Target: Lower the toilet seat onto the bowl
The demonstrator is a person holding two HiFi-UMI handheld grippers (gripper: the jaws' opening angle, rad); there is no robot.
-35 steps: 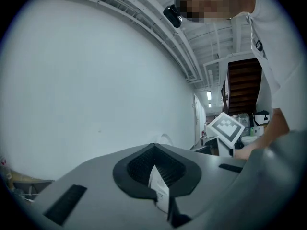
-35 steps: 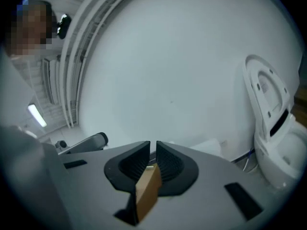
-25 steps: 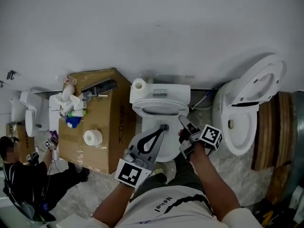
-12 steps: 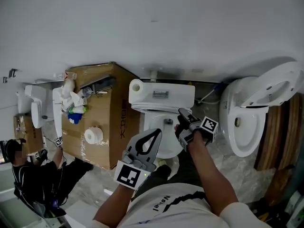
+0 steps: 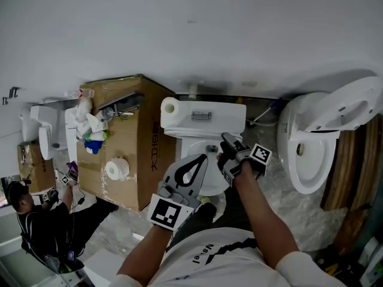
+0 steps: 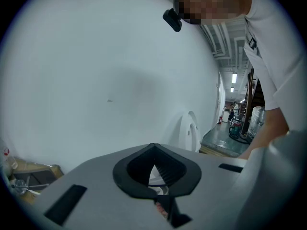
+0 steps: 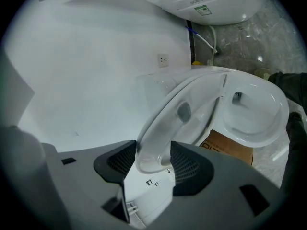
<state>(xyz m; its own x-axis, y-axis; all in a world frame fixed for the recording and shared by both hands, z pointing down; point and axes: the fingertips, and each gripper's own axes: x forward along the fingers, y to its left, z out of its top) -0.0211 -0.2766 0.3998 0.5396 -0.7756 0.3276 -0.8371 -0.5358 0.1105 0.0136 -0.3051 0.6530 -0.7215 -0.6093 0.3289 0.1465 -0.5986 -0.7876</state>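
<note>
Toilet seat was up, off the bowl, in front of the tank. Right gripper was spread wide, straddling the seat's rim, not clamped. Left gripper was closed and empty, just in front of the tank. Risk: if pulled before clamping, the smooth rim would likely slip free and the seat slam down.

box left of toilet | paper roll on tank | second toilet at right | another roll on box

Head cam overhead; R cam near toilet.
</note>
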